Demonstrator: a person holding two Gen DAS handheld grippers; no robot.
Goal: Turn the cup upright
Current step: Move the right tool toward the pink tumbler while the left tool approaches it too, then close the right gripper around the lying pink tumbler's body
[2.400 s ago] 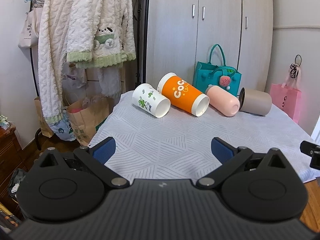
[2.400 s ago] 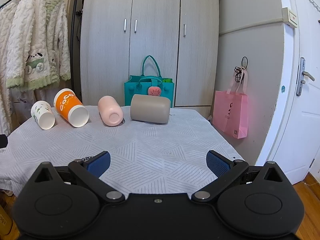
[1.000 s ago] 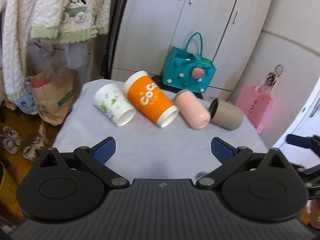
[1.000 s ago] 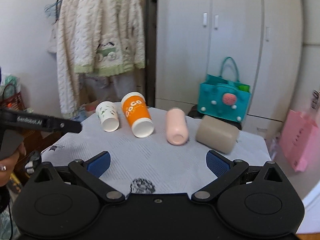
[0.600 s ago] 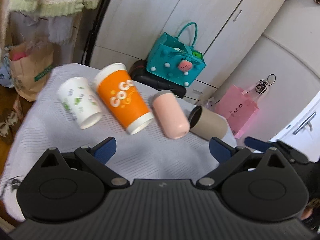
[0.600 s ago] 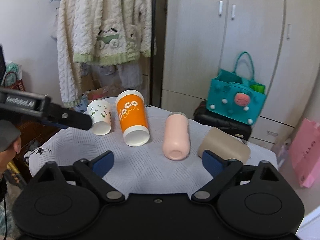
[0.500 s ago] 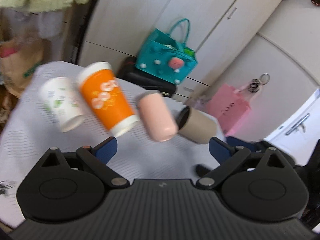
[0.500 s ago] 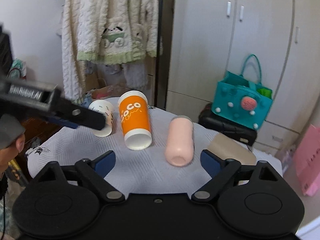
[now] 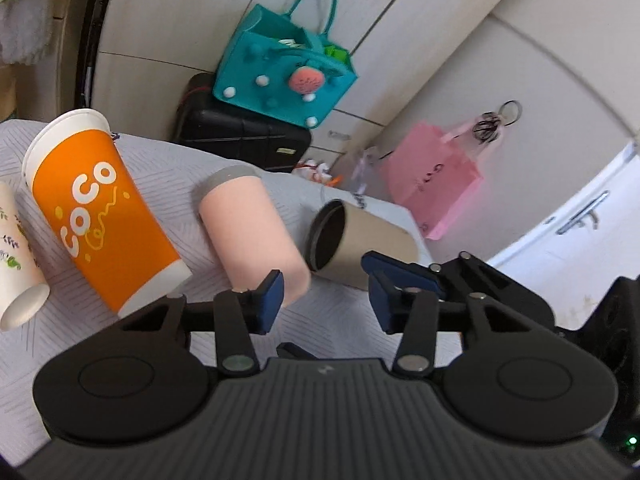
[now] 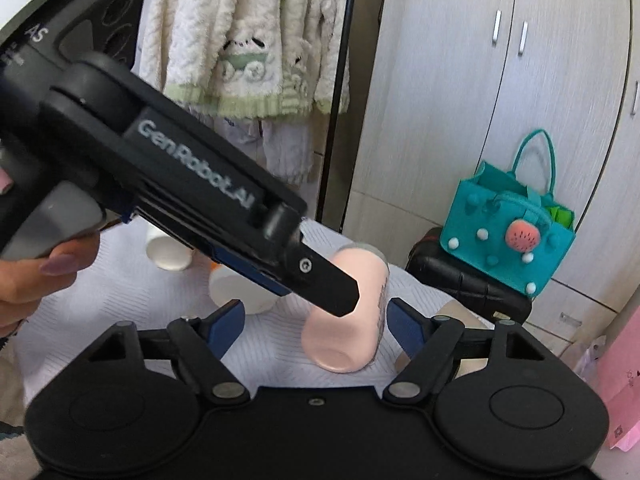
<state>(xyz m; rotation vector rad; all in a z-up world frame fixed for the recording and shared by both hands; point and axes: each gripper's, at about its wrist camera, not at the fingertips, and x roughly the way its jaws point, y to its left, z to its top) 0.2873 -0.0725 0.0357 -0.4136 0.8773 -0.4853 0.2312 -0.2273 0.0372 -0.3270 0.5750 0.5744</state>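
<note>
The tallest cup (image 9: 100, 208) is orange with a white rim, a white base band and white "COCO" lettering over a yellow squiggle. Beside it lies a pale pink cup (image 9: 252, 236) with a grey band at one end, then a beige cup (image 9: 376, 248) (dark inside). A white cup (image 9: 16, 256) carries small green leaf prints. The tablecloth (image 9: 168, 168) is white with fine grey line patterns. A teal felt bag (image 9: 280, 76) has white pompoms and a pink strawberry; a pink gift bag (image 9: 432, 184) hangs nearby. Both grippers are black with blue finger pads (image 9: 272, 294).
</note>
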